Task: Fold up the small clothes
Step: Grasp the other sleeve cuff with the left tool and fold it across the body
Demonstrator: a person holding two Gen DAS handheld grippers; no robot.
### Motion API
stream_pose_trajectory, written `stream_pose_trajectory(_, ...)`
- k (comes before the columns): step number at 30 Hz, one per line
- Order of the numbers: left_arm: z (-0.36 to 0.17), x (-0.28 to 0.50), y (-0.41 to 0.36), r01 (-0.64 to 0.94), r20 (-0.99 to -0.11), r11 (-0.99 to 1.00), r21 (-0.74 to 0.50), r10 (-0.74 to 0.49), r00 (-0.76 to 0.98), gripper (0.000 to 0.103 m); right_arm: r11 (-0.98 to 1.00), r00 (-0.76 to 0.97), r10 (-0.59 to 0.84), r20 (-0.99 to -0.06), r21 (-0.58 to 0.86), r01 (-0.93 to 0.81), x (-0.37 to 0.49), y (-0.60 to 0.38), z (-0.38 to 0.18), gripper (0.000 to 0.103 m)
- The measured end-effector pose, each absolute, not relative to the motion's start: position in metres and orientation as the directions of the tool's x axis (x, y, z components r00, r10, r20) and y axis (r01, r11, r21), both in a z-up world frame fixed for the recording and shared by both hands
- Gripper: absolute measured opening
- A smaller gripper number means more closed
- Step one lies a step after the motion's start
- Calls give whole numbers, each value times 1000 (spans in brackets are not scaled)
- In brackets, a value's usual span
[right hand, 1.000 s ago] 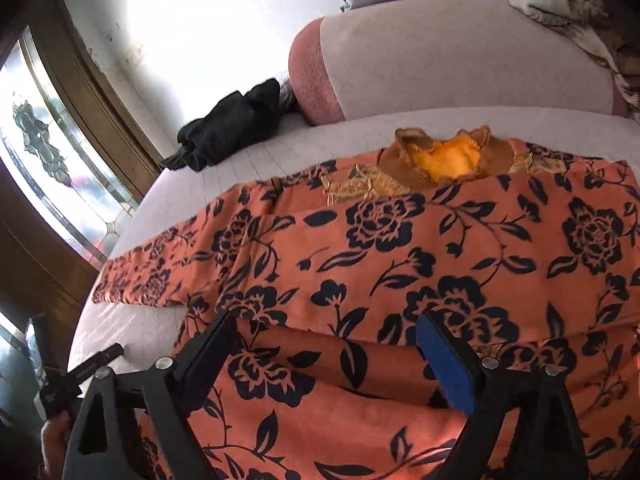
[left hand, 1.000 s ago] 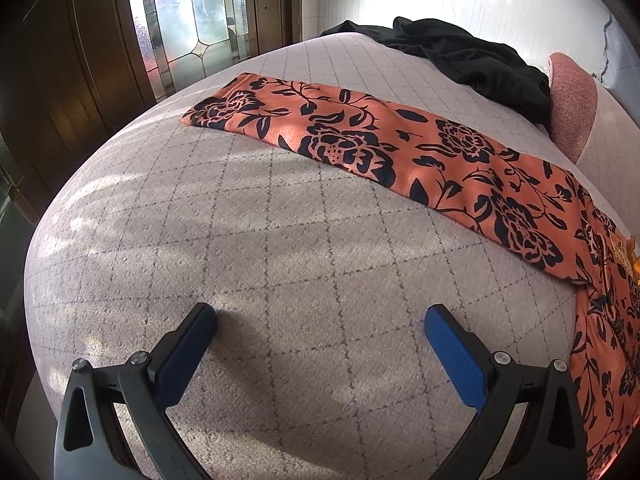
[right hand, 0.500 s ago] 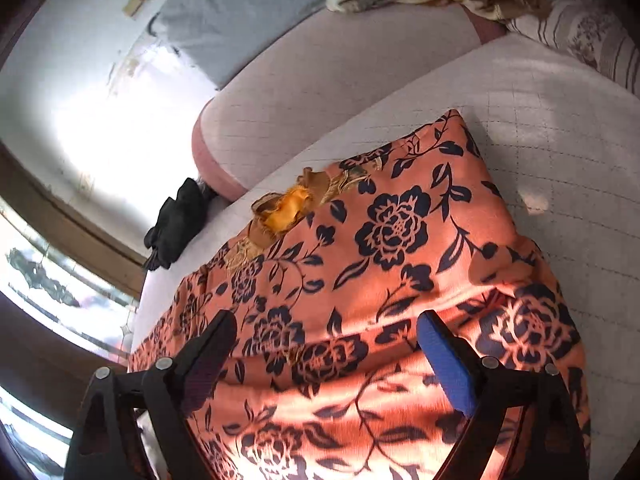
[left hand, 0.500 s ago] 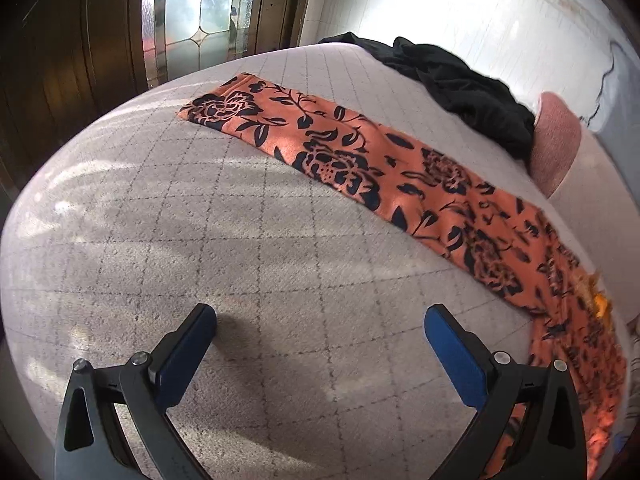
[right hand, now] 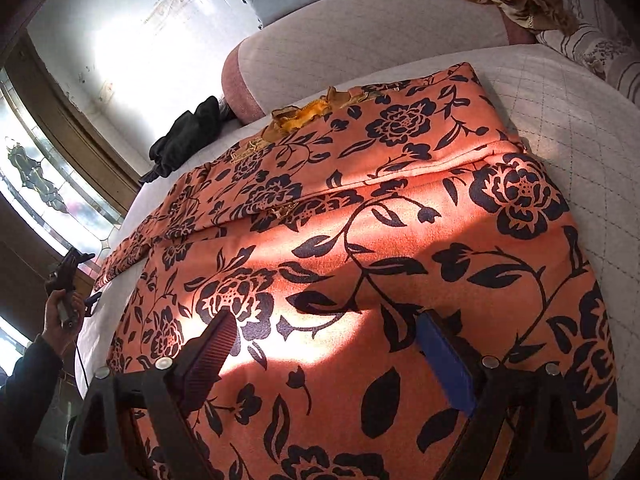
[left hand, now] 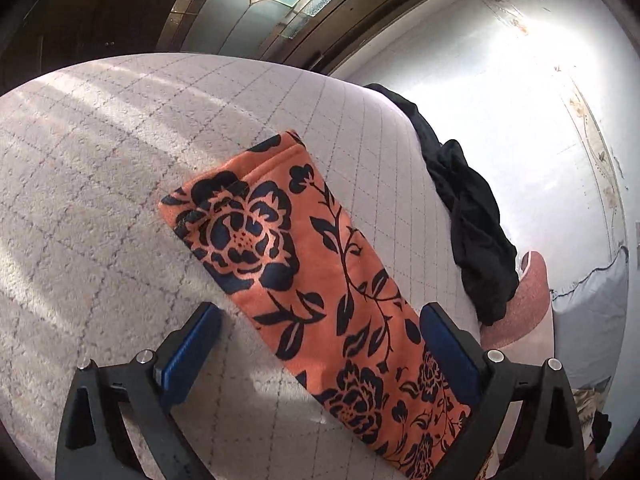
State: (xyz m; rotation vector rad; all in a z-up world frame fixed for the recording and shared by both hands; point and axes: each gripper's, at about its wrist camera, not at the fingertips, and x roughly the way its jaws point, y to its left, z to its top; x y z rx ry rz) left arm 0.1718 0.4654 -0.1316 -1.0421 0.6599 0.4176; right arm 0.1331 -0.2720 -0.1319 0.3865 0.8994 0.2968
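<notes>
1. The bed [left hand: 100, 208], quilted and pale, carries everything; we see no containers anywhere on it.
2. The dress [right hand: 360, 264], orange with dark flowers, lies flat across the bed, collar at the far side near the bolster [right hand: 360, 52]. One sleeve is already folded over the body on the right.
3. The other sleeve [left hand: 288, 248] stretches out left, its cuff flat on the quilt.
4. A black garment [left hand: 476, 232] lies bunched at the far edge, apart from the dress.
5. Our left tool [left hand: 320, 344] has changed most: half a second ago it hovered over bare quilt with the sleeve well ahead; now the sleeve runs between its spread jaws, gripping nothing. We judge that the left sleeve fold comes next.
6. Our right tool [right hand: 324, 340] has moved in over the dress body, jaws apart and empty, just above the cloth. It seems placed to steady the body while the sleeve comes across.
</notes>
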Motion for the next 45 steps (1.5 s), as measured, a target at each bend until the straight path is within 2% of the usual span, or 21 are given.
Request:
stream_pose_trajectory(4, -134, 171, 474, -604, -652, 400, -689, 21, 758, 97, 905, 604, 386, -698, 412, -102, 134, -267, -133, 93)
stream_pose_trajectory(6, -134, 174, 480, -619, -663, 404, -674, 38, 748, 87, 910, 610, 379, -696, 401, -107, 135, -265, -134, 94)
stream_pose_trajectory(7, -134, 175, 483, -634, -674, 402, -661, 52, 737, 68, 912, 613, 375, -696, 393, -112, 134, -264, -134, 94)
stream_pose_trajectory(8, -137, 174, 489, -660, -693, 384, -646, 66, 717, 37, 915, 615, 373, -695, 386, -118, 134, -263, -135, 94)
stream_pose_trajectory(10, -149, 172, 501, -715, -737, 319, -623, 69, 673, 6, 914, 618, 375, -691, 387, -122, 133, -264, -135, 94)
stream_pose_trajectory(11, -153, 173, 504, -705, -727, 301, -642, 53, 684, 6, 912, 619, 378, -688, 391, -122, 134, -264, -136, 94)
stream_pose_trajectory(13, -144, 180, 501, -719, -749, 358, -596, 75, 658, 5, 910, 620, 382, -686, 396, -122, 134, -265, -136, 94)
stream_pose_trajectory(16, -108, 194, 480, -721, -750, 481, -499, 177, 637, 4, 907, 624, 387, -679, 401, -127, 133, -265, -136, 94)
stream_pose_trajectory(18, -66, 206, 446, -661, -697, 613, -433, 236, 677, 4, 899, 629, 401, -666, 419, -129, 132, -268, -137, 94)
stream_pose_trajectory(20, -19, 215, 397, -549, -620, 745, -378, 237, 748, 4, 891, 632, 411, -657, 435, -127, 132, -270, -138, 94)
stream_pose_trajectory(22, 24, 222, 336, -411, -539, 853, -321, 193, 820, 4, 889, 635, 415, -651, 439, -129, 131, -270, -138, 94)
stream_pose_trajectory(25, 67, 230, 232, -184, -457, 947, -262, 46, 888, 4, 881, 639, 425, -641, 454, -130, 130, -273, -139, 94)
stream_pose_trajectory(29, 85, 243, 94, 84, -432, 969, -234, -181, 884, 4, 870, 643, 440, -627, 476, -131, 129, -276, -139, 94)
stream_pose_trajectory(33, 60, 259, -28, 257, -482, 944, -206, -327, 813, 4, 861, 644, 451, -618, 491, -133, 129, -277, -139, 94)
stream_pose_trajectory(36, 9, 273, -104, 326, -601, 926, -191, -373, 707, 7, 855, 643, 459, -614, 502, -131, 130, -278, -139, 94)
stream_pose_trajectory(37, -16, 276, -129, 356, -658, 920, -162, -370, 657, 16, 855, 642, 459, -615, 501, -131, 130, -278, -139, 94)
stream_pose_trajectory(38, -43, 275, -147, 395, -733, 908, -140, -363, 575, 32, 855, 642, 459, -614, 502, -131, 131, -278, -139, 94)
stream_pose_trajectory(40, -87, 277, -163, 408, -844, 905, -122, -311, 437, 33, 852, 641, 463, -612, 508, -130, 131, -278, -139, 94)
stream_pose_trajectory(41, -98, 267, -155, 406, -866, 905, -127, -300, 399, 33, 850, 642, 465, -609, 511, -130, 130, -279, -139, 94)
stream_pose_trajectory(43, -89, 253, -130, 393, -840, 911, -121, -306, 449, 34, 846, 644, 470, -604, 517, -132, 129, -280, -139, 94)
stream_pose_trajectory(45, -67, 238, -96, 374, -799, 922, -101, -299, 522, 45, 843, 645, 471, -602, 522, -128, 129, -280, -138, 94)
